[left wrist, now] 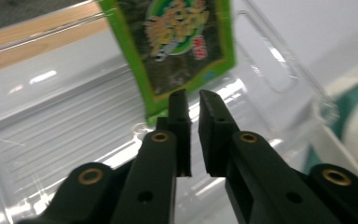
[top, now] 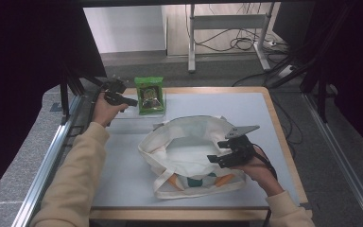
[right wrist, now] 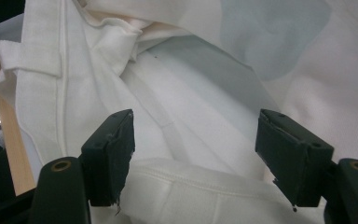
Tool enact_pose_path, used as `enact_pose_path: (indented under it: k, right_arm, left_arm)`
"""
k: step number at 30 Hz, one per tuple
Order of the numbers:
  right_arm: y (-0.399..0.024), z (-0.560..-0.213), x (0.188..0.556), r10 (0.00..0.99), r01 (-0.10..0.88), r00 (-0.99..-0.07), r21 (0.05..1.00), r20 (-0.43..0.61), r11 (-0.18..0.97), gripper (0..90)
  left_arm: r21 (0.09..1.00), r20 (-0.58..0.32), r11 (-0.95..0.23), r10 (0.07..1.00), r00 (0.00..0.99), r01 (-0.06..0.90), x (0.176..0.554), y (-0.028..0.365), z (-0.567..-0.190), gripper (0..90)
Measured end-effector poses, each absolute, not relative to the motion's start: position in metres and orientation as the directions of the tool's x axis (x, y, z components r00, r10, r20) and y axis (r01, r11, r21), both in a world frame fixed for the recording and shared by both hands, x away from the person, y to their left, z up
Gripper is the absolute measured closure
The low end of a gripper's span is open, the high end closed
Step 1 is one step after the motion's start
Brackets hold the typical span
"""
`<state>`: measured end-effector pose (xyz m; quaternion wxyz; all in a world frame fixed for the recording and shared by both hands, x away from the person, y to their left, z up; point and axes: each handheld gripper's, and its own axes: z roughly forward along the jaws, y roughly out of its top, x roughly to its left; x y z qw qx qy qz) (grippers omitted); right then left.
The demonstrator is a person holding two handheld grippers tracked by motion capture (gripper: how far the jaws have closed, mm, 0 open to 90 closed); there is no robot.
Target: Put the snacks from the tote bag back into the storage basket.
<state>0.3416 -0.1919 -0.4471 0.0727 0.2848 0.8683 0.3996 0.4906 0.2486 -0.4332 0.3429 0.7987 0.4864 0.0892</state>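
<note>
— What containers do we have on the table (top: 123, 161)?

— Two. We see a clear plastic tray (top: 123, 124) at the far left, and a white cloth tote bag (top: 189, 156) in the middle, its mouth spread open. In the tray a green snack packet (top: 150, 94) stands upright at its far end. Inside the bag we can make out nothing but cloth.

— How does the packet look?

— Bright green border, a dark middle panel, a round printed emblem near the top. In the left gripper view (left wrist: 182, 42) the print is too blurred for us to read.

— And where does it sit against the left gripper (top: 133, 101)?

— Just beyond the tips. The jaws stand a narrow slit apart, with nothing between them; they point at the packet's lower edge, and we cannot tell whether they touch it.

— The right gripper (top: 220, 152)?

— We see it over the bag's near right rim, jaws wide apart. In its own view a folded hem of the bag (right wrist: 200, 186) lies between them, unpinched.
</note>
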Motion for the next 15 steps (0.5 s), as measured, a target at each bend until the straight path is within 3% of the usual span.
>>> enact_pose_path:
  k: [8,15]
  right_arm:
    - [-0.192,-0.443,0.338,0.552,0.427,-0.828,0.746,0.096,0.511,28.5]
    - [-0.193,-0.440,0.337,0.562,0.427,-0.823,0.748,0.088,0.508,28.5]
  left_arm:
    - [0.682,-0.163,-0.303,0.824,0.543,0.666,0.451,0.252,-0.420,58.8]
    - [0.706,-0.167,-0.324,0.788,0.592,0.630,0.416,0.252,-0.419,52.7]
